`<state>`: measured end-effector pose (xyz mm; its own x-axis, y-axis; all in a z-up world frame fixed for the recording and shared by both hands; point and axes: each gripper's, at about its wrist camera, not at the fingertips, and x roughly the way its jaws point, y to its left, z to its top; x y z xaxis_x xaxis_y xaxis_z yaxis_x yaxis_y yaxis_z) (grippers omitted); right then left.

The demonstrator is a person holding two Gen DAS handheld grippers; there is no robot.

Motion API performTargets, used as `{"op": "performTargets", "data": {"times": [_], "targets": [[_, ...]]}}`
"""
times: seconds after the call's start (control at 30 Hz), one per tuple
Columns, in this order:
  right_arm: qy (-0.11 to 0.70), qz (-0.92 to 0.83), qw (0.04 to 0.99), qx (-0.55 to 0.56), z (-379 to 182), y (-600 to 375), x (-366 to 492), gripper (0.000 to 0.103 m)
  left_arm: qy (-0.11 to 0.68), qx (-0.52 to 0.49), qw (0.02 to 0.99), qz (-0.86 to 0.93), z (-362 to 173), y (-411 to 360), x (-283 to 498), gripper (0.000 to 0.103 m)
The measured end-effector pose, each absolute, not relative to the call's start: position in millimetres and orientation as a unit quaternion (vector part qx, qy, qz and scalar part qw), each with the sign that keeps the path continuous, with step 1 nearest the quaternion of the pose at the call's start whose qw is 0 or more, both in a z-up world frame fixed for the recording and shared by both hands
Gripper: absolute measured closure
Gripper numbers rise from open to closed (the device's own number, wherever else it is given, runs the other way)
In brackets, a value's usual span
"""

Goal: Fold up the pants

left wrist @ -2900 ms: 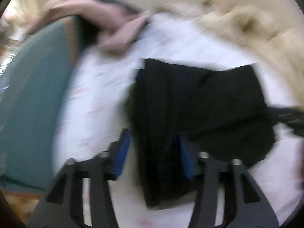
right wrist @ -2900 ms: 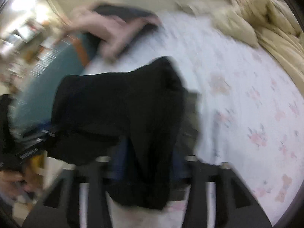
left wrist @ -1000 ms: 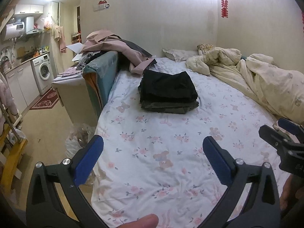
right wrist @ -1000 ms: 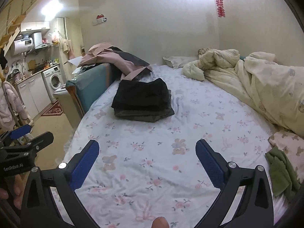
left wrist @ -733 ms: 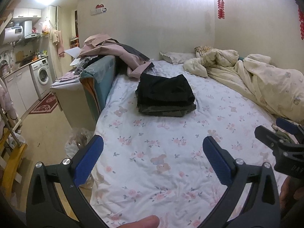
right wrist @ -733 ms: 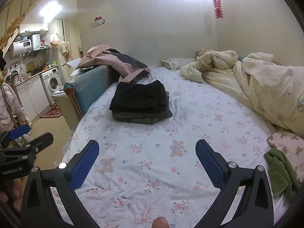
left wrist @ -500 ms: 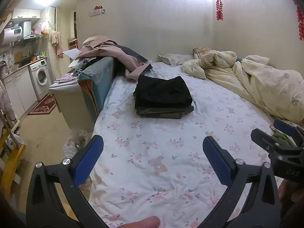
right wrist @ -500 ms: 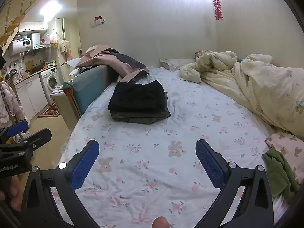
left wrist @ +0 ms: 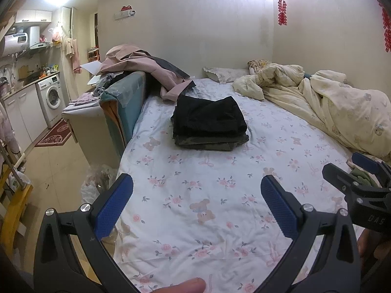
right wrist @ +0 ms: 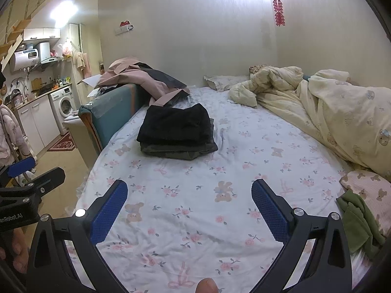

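Observation:
Folded black pants (left wrist: 209,118) lie on top of a small stack with a folded olive garment (left wrist: 211,142) under them, on the floral bed sheet (left wrist: 195,195). The stack also shows in the right wrist view (right wrist: 176,125). My left gripper (left wrist: 196,202) is open and empty, well back from the stack near the bed's foot. My right gripper (right wrist: 189,204) is open and empty, also far from the stack. The right gripper shows at the right edge of the left wrist view (left wrist: 352,178); the left gripper shows at the left edge of the right wrist view (right wrist: 31,173).
A cream duvet (right wrist: 330,112) is heaped along the bed's right side. A green cloth (right wrist: 359,217) lies at the near right corner. Pink clothes (left wrist: 144,66) are piled on a teal sofa back (left wrist: 124,97) left of the bed. Kitchen cabinets and a washing machine (left wrist: 52,97) stand at the far left.
Both grippers let go of the black pants, which now lie folded on the stack. Both grippers have pulled back toward the bed's foot and stand open; the view keeps drifting slightly backward.

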<state>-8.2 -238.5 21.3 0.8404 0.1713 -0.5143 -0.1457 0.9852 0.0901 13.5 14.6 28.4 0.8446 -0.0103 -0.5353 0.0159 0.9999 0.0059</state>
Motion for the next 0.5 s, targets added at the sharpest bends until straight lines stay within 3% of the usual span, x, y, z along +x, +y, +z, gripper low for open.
{"op": "performTargets", "data": {"times": [0.5], "targets": [[0.272,0.083,0.959,0.022,20.1,-239.2,-8.2,0.0,0.28,0.005,0.96,-0.007,28.9,16.7,14.1,0.0]]}}
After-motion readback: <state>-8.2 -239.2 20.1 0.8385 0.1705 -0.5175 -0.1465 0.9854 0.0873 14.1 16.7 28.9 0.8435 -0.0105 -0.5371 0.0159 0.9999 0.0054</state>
